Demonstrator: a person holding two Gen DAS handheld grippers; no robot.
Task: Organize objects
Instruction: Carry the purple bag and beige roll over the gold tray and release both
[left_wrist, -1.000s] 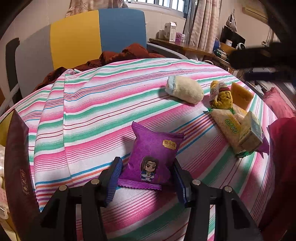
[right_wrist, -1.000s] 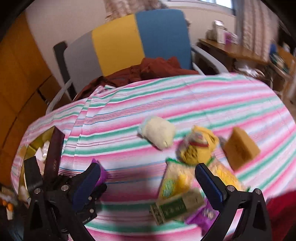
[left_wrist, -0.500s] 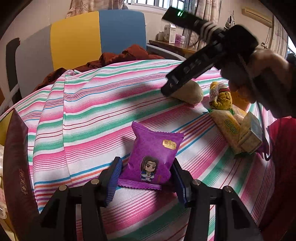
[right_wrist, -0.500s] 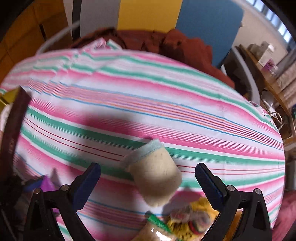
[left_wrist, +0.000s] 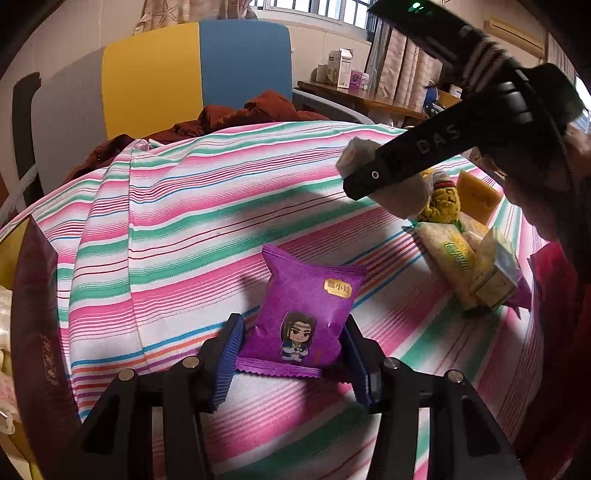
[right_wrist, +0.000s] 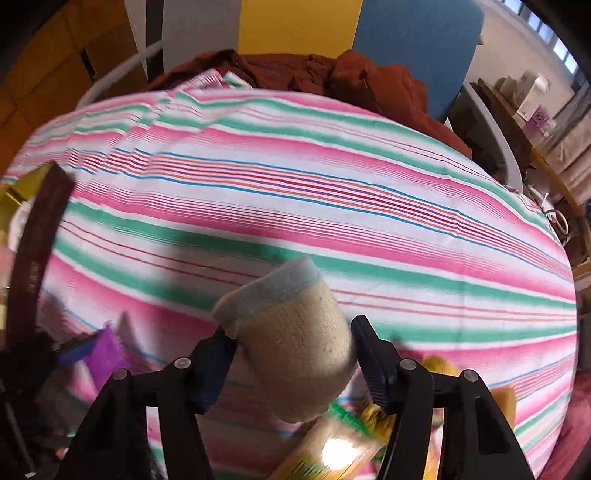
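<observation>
1. The striped cloth (left_wrist: 177, 221) in pink, green and white covers the surface that carries everything; what lies under it cannot be told.
2. The left gripper (left_wrist: 293, 354) sits low over the near edge of the cloth, its blue pads pressed against both sides of a purple snack packet (left_wrist: 306, 310), clamped on it. The packet stands with its crimped bottom seam on the cloth and a cartoon figure facing the camera.
3. The right gripper (right_wrist: 293, 350) points steeply down over the right part of the cloth. Its jaws have just been closing around a rolled beige sock (right_wrist: 295, 347) with a pale blue cuff, and both pads now meet the sock's sides, so it is gripped.
4. In the left wrist view the same sock (left_wrist: 402, 199) shows under the black body of the right gripper, near the far right edge of the cloth.
5. Just beside the sock, toward the right edge, lies a cluster: a yellow knitted toy (left_wrist: 445, 201), an orange-yellow block (left_wrist: 476, 195), a clear packet with a green label (left_wrist: 448, 258) and a small pale green box (left_wrist: 496, 273) leaning on that packet.
6. A dark maroon box edge (left_wrist: 37, 325) rises at the left edge of the cloth.
7. Beyond the far edge lies a heap of rust-brown fabric (left_wrist: 240, 114), and behind it a panel in grey, yellow and blue (left_wrist: 177, 74).
8. A person's hand (left_wrist: 543, 184) holds the right gripper at the right of the left wrist view.
</observation>
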